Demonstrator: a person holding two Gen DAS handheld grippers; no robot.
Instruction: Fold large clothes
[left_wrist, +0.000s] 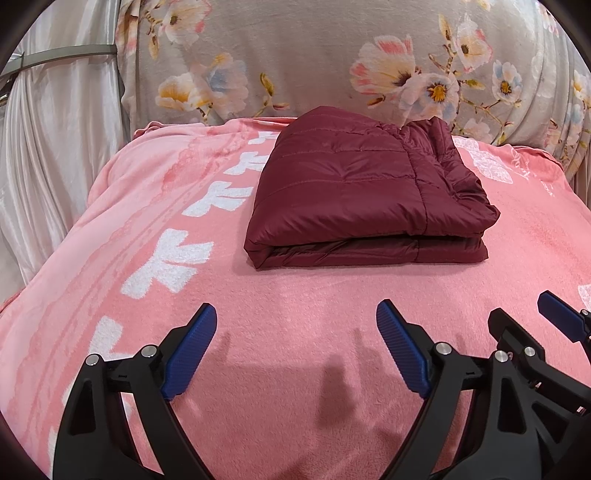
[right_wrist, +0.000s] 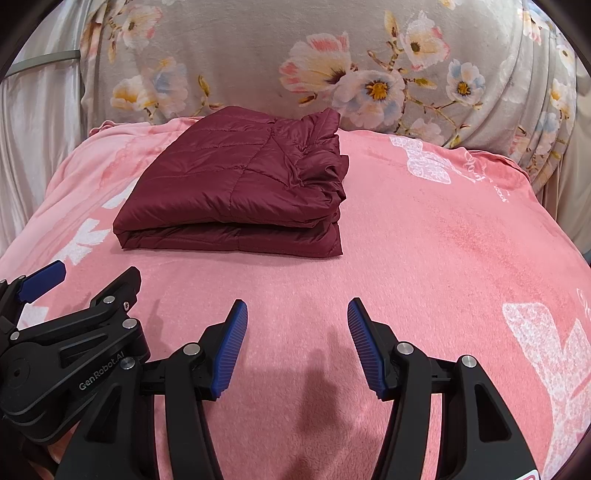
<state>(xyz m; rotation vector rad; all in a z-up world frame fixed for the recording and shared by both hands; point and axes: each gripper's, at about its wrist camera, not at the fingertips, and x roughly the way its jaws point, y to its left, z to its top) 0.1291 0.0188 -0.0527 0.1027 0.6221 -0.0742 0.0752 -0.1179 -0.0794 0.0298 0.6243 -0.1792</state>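
We see the jacket (left_wrist: 364, 192) folded on the pink blanket (left_wrist: 295, 314); our left gripper (left_wrist: 295, 325) and right gripper (right_wrist: 297, 325) hover nearby, fingers wide apart, holding nothing.

Bright, even indoor light, sharp focus, soft shadows on the pink blanket (left_wrist: 288, 369) — fisheye bending, dark vignetted corners

- A dark maroon quilted puffer jacket (left_wrist: 354, 192) (right_wrist: 236, 192) of shiny fabric lies folded into a compact, roughly rectangular bundle.
- It rests flat, in stacked layers, its folded edge facing the cameras.
- Its right end is bunched and rumpled, with loose layers showing.
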